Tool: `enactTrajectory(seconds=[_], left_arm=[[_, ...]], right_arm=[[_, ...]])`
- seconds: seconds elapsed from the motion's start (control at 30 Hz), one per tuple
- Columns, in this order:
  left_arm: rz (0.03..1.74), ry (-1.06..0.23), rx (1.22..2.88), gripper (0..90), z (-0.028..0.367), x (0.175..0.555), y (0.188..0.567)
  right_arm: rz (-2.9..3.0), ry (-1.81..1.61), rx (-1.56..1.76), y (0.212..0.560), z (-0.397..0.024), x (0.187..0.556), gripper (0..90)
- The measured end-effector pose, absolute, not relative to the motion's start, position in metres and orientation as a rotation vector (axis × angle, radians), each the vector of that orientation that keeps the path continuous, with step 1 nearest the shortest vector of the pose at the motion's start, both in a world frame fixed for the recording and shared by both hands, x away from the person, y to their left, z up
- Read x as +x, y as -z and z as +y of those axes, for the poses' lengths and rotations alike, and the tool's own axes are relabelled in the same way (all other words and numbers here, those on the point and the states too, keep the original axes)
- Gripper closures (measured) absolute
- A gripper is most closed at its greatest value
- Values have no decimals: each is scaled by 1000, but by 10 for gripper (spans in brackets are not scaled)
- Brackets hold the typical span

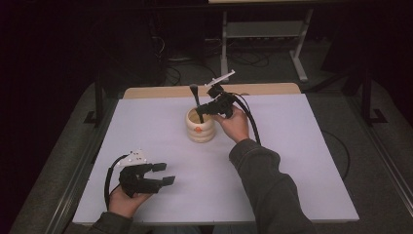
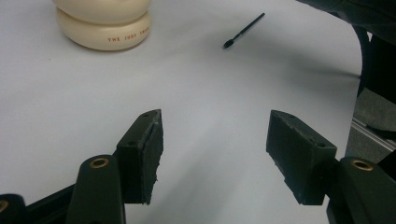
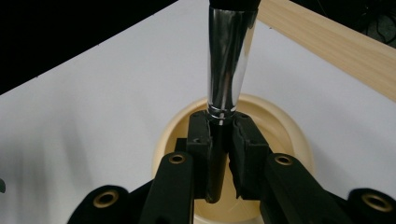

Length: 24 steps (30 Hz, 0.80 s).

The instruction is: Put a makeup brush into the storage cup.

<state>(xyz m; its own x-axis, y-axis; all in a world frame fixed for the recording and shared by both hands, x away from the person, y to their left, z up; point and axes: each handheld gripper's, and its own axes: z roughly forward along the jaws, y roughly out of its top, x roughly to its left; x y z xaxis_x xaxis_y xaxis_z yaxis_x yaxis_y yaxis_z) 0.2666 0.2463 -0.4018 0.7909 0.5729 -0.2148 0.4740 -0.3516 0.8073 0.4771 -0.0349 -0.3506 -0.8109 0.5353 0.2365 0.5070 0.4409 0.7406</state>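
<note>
My right gripper (image 1: 203, 113) sits just above centre in the high view, its jaws clamped narrow on a makeup brush (image 1: 196, 100) that stands nearly upright over the mouth of a cream ribbed jar (image 1: 200, 127). From above I can only make out a dark stick with a wider dark head at its top. The right gripper view gives what that view lacks: the brush (image 3: 227, 60) has a shiny chrome ferrule that rises to the top edge of the frame, my two pads pinch its black handle just below the ferrule, and the handle's lower end hangs inside the jar's (image 3: 280, 123) round opening at lower centre. A strip of pale wood table edge (image 3: 327, 42) crosses the upper right there.

My left gripper (image 1: 163, 174) rests at the lower left of the high view, jaws apart with nothing between them. The left gripper view confirms the gap: white tabletop (image 2: 210, 93) shows between the two pads (image 2: 152, 149). It also shows red lettering on the jar's (image 2: 107, 32) base at upper left, and a second, thin black brush (image 2: 243, 31) lying flat on the white surface at upper centre, well apart from the jar.
</note>
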Motion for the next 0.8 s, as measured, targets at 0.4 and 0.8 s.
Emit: enactTrajectory(seconds=[0.4,0.8], left_arm=[[784,-122,2014,358,244,267,403],[778,-120,2018,358,243,267,404]], right_arm=[[2638,-1369,958,354,-35,474,779],[2643,-1348,965,362,-38,471,772]])
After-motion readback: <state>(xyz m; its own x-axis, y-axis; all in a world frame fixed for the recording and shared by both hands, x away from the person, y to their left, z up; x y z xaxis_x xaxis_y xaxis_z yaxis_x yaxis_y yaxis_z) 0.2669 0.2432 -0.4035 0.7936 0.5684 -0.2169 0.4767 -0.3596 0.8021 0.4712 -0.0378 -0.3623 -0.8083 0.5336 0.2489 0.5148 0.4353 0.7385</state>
